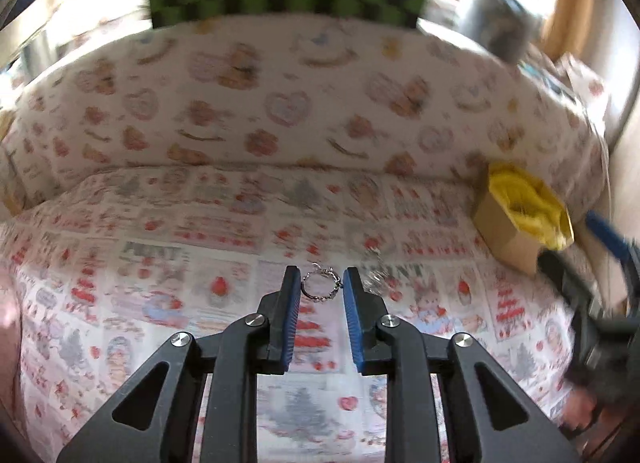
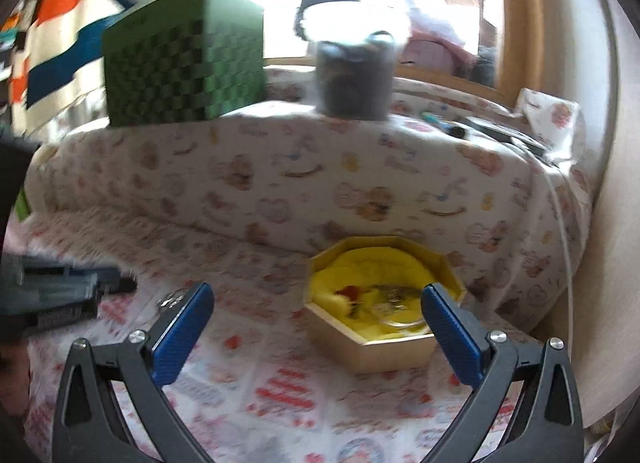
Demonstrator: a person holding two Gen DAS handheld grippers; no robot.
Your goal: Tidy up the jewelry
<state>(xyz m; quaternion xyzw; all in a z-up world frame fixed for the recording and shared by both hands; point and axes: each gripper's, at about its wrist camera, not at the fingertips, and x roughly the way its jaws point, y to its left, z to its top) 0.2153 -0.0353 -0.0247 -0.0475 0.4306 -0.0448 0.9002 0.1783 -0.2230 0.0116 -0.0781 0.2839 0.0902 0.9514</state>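
Note:
My left gripper (image 1: 321,281) is shut on a small silver ring-shaped bracelet (image 1: 321,284), held between its blue fingertips above the patterned cloth. Another silver piece (image 1: 376,277) lies blurred on the cloth just right of it; it also shows in the right wrist view (image 2: 170,300). An octagonal cardboard box (image 2: 384,347) lined with yellow cloth (image 2: 372,271) holds several jewelry pieces (image 2: 394,295). The box also shows at the right of the left wrist view (image 1: 506,227). My right gripper (image 2: 318,303) is wide open and empty, just in front of the box.
A raised ledge covered in bear-print cloth (image 2: 280,167) runs behind the work area. On it stand a green checkered cube (image 2: 180,59) and a dark jar (image 2: 352,79). The left gripper's body (image 2: 60,299) is at the left edge. A wall (image 2: 608,223) closes the right side.

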